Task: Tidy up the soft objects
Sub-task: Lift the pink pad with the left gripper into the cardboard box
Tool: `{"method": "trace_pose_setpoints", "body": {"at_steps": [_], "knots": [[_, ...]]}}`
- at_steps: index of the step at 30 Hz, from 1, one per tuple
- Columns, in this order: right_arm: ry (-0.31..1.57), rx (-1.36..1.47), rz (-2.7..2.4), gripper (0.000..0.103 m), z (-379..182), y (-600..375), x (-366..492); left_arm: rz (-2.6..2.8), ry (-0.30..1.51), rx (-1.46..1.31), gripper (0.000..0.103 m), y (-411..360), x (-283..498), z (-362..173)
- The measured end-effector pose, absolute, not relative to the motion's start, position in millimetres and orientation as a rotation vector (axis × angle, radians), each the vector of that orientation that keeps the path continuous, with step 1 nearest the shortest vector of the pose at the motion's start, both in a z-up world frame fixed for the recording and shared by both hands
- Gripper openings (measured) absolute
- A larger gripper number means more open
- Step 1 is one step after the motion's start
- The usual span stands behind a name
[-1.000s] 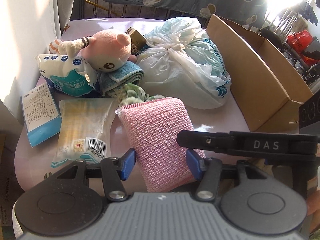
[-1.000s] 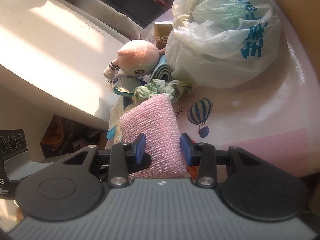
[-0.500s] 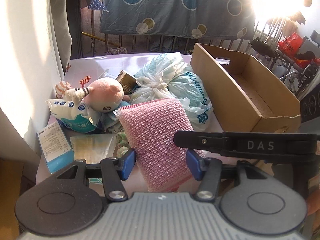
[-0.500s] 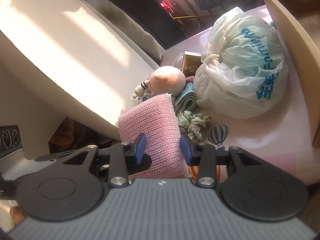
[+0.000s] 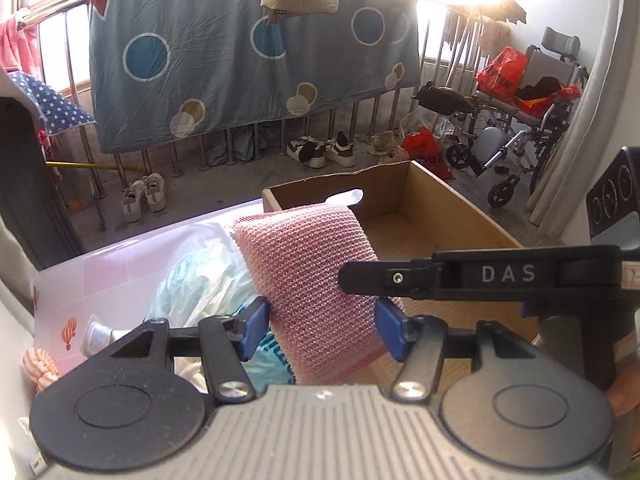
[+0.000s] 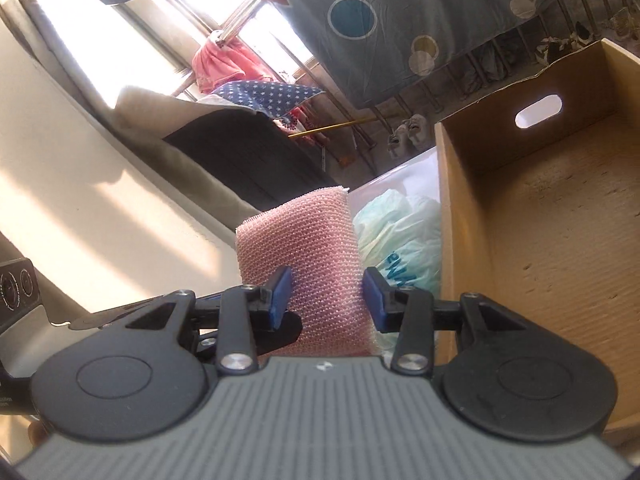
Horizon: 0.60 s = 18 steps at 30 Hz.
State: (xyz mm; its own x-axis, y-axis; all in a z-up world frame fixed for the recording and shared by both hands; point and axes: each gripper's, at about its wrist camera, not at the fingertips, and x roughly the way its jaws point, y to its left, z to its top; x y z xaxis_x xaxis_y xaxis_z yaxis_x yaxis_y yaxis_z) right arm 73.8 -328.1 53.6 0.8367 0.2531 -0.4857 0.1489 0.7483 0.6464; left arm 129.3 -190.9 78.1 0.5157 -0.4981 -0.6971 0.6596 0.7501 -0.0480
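1. Lifted since the earlier frame, the pink knitted sponge pad (image 5: 316,280) now hangs beside the open brown cardboard box (image 5: 416,216), off the desk (image 5: 100,276).
2. Left hand-held gripper (image 5: 322,330) and right hand-held gripper (image 6: 326,296) both clamp it, part-open.
3. Step: transfer. Next: carry over the box, release.

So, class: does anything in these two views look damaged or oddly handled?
Yes. The cardboard box has a ragged, torn top rim on its far wall. Also, both grippers grip one pink knitted pad at once, holding it in the air.

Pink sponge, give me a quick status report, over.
Left gripper and right gripper both clamp the pink sponge, held in the air. Cardboard box ahead, nothing seen in it. Plastic bag beside the box; path looks clear.
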Motion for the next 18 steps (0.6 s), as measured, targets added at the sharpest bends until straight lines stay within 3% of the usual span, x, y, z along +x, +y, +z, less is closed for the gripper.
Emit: {"method": "trace_pose_setpoints", "body": {"at_steps": [6,18], "knots": [[0.634,0.740,-0.049,0.041,44,-422,117,-0.738,0.812,0.303,0.062,-287,192,56],[0.892,0.867,-0.100,0.040,-71,-508,223,-0.607,0.978,0.476,0.062,-371,279,-31]]}}
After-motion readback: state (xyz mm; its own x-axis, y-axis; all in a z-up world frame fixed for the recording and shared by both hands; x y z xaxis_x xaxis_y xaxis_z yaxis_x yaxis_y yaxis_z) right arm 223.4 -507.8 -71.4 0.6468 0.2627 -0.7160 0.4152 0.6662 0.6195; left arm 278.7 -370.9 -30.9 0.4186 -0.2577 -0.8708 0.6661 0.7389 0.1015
